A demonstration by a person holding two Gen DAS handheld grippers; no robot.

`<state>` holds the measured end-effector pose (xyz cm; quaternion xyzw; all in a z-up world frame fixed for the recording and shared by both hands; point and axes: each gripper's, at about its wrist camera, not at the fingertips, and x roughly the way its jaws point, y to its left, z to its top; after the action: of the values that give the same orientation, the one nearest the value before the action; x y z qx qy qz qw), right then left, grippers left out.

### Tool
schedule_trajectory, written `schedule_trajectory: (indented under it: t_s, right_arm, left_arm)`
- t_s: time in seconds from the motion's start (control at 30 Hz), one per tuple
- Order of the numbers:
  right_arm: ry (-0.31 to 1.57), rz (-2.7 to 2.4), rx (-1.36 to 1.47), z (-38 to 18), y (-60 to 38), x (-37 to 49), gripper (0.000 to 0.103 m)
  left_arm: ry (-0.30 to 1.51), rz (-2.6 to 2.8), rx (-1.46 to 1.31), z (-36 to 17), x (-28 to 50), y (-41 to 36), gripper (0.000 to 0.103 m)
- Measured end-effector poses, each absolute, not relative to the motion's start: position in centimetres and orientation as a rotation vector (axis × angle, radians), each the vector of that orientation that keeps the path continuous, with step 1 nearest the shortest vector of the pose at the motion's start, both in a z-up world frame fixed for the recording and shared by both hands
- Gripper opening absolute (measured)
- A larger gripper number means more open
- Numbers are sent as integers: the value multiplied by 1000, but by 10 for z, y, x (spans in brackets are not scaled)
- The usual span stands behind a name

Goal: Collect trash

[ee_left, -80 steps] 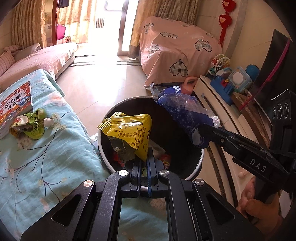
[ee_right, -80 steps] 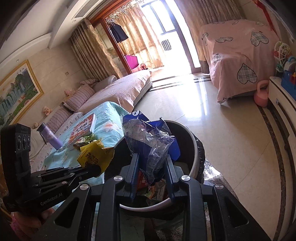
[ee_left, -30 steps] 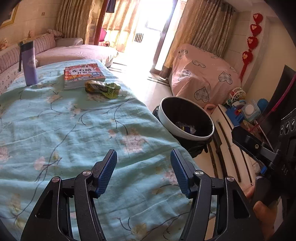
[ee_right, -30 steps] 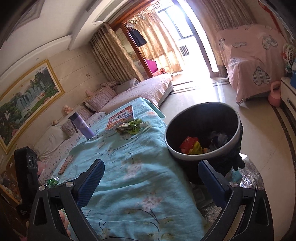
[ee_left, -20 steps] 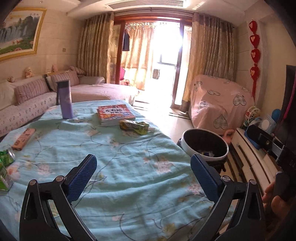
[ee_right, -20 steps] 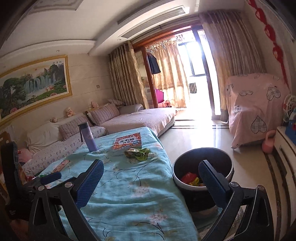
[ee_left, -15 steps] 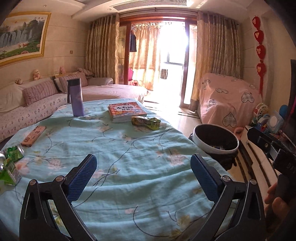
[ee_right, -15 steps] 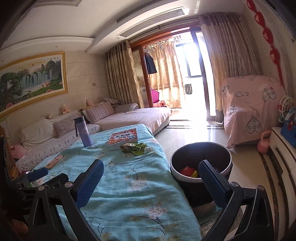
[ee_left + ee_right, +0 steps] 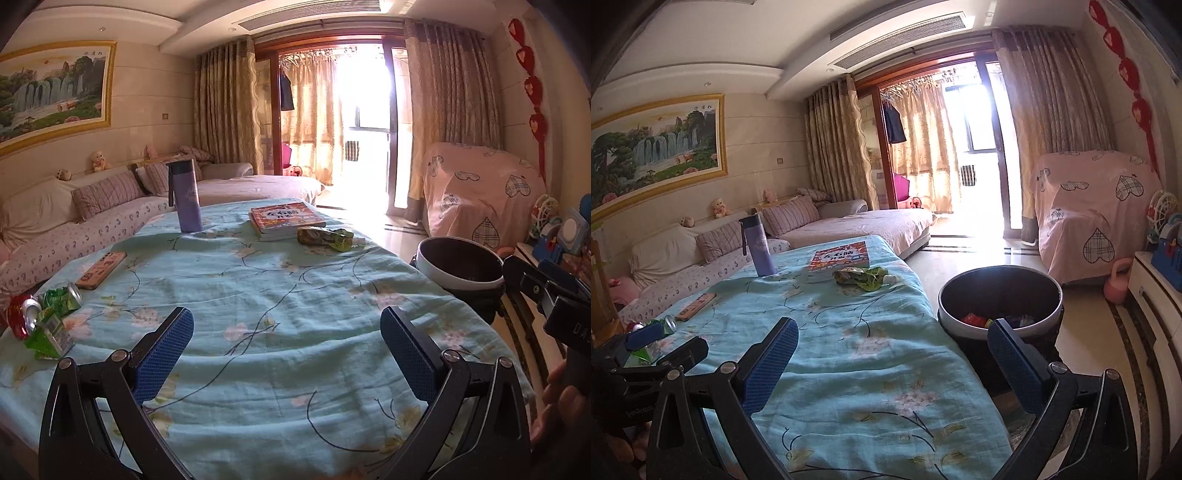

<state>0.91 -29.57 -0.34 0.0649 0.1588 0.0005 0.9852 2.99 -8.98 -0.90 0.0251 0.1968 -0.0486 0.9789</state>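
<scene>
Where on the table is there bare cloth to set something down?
The widest bare cloth is the middle, between the remote and the bin, running to the near edge. The far end is crowded with bottle, book and green wrapper; cans and a carton fill the near-left corner.

"DAS" partly legible on right hand-held gripper (image 9: 543, 284) body (book (image 9: 286, 218) title unreadable).

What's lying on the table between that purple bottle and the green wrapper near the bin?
A book with a red cover lies between the purple bottle and the green wrapper, close beside the wrapper. Both wrist views show this; otherwise only the floral tablecloth.
</scene>
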Motion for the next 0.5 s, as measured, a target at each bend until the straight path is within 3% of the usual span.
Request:
schedule_trajectory:
  t_s: [0.5]
  right_arm:
    - [316, 0, 146, -1, -299, 1, 103]
  left_arm:
    - [394, -76, 54, -8, 25, -90, 103]
